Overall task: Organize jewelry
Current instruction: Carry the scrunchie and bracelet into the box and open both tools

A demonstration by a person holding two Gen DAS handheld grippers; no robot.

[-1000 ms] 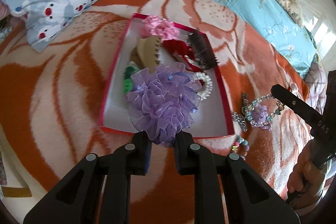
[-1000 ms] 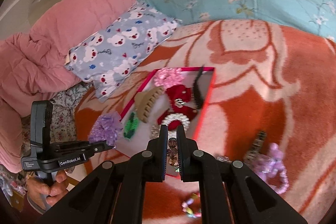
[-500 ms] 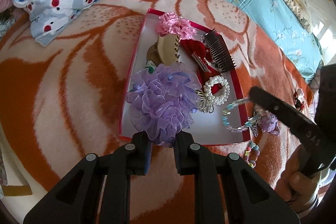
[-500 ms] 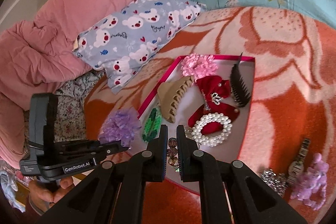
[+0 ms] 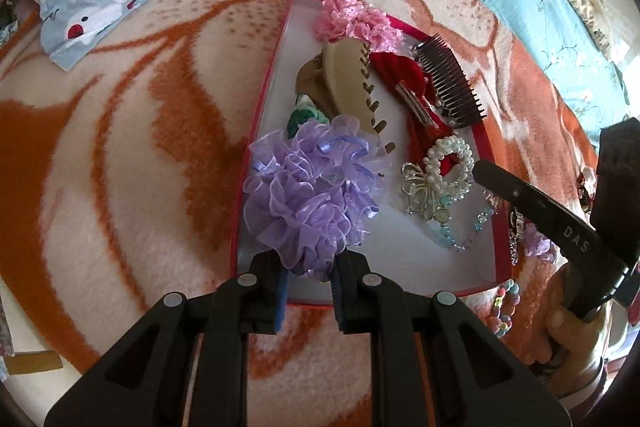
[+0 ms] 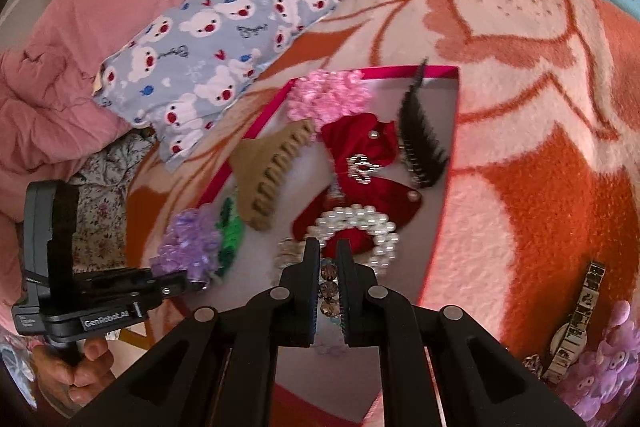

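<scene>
A red-rimmed white tray (image 5: 400, 267) lies on the bed and shows in the right wrist view (image 6: 444, 195) too. My left gripper (image 5: 308, 267) is shut on a purple organza scrunchie (image 5: 308, 187), held over the tray's near left corner; it shows from the right (image 6: 192, 247). My right gripper (image 6: 329, 267) is shut on a beaded bracelet (image 6: 329, 287), whose pale blue beads (image 5: 460, 235) hang down over the tray's white floor. In the tray lie a pink scrunchie (image 5: 356, 19), a tan claw clip (image 5: 344, 83), a red bow clip (image 5: 404, 79), a dark comb (image 5: 448, 79) and a pearl scrunchie (image 5: 448, 159).
An orange and cream blanket (image 5: 120, 147) covers the bed. A bear-print pillow (image 6: 216, 39) and a pink quilt (image 6: 80, 27) lie beyond. Right of the tray on the blanket lie a watch (image 6: 576, 319), a purple bead bracelet (image 6: 608, 367) and a pastel bead bracelet (image 5: 504, 307).
My right gripper has carried the beaded bracelet from the blanket over the tray's right side and lowered it there. My left gripper moved closer to the tray with the scrunchie.
</scene>
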